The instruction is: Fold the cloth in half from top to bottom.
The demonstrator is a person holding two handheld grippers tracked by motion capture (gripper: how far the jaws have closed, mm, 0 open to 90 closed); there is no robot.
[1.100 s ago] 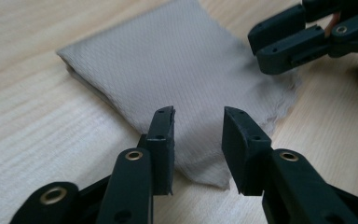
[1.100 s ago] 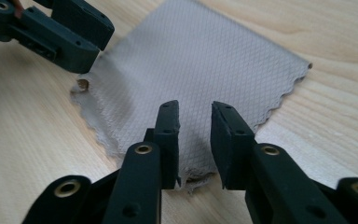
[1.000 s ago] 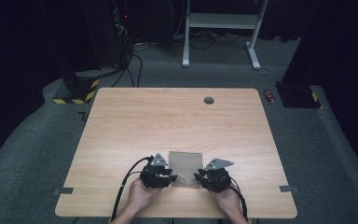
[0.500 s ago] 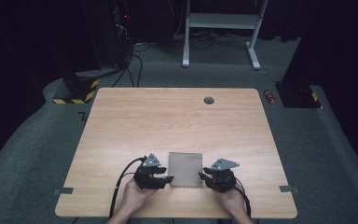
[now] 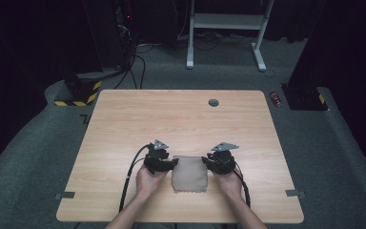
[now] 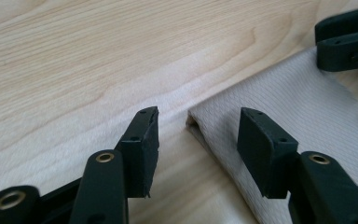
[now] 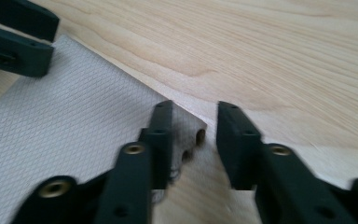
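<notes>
A beige folded cloth (image 5: 189, 173) lies flat near the table's front edge. My left gripper (image 5: 174, 163) is at its far left corner and my right gripper (image 5: 207, 163) at its far right corner. In the left gripper view the left gripper (image 6: 198, 128) is open, its jaws having just widened, and they straddle the folded corner of the cloth (image 6: 298, 102) without touching it. In the right gripper view the right gripper (image 7: 196, 121) has just been closing. The corner of the cloth (image 7: 74, 107) sits between its jaws, and a gap still shows.
The wooden table (image 5: 181, 119) has a round dark grommet (image 5: 213, 102) near its far edge. Black cables (image 5: 128, 181) trail from the grippers toward the front edge. On the floor beyond are a yellow-and-black striped base (image 5: 78, 93) and a white frame (image 5: 224, 28).
Both hands have moved away from the person, from the cloth's near part up to its far corners. The cloth lies where it was.
</notes>
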